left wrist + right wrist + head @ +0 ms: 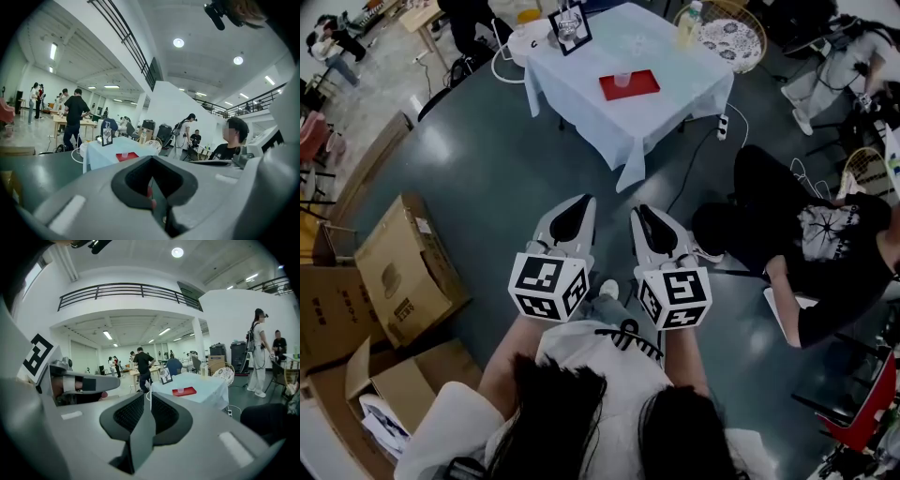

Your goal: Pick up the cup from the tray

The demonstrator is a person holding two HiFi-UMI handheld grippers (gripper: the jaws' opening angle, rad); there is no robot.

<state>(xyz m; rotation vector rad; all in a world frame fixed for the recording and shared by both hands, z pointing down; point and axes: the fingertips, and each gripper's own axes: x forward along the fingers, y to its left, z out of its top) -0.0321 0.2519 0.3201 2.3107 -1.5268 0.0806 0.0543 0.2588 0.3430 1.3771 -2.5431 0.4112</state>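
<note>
A small clear cup (622, 80) stands on a red tray (639, 87) on a table with a pale cloth (581, 89), far ahead across the floor. The left gripper view shows the cup (124, 154) and tray (129, 157) small in the distance, and so does the right gripper view: cup (181, 390), tray (186, 392). My left gripper (578, 203) and right gripper (644, 212) are held side by side close to my body, well short of the table. Both are shut with nothing in them, the jaws meeting at a seam in the left (151, 161) and right (150, 397) gripper views.
Also on the table are a framed picture (570, 28) and a bottle (688, 23). A wicker chair (733, 36) stands behind the table. Cardboard boxes (398, 272) line the left. A person in black (825, 248) sits on the floor at right, near a cable and power strip (722, 127).
</note>
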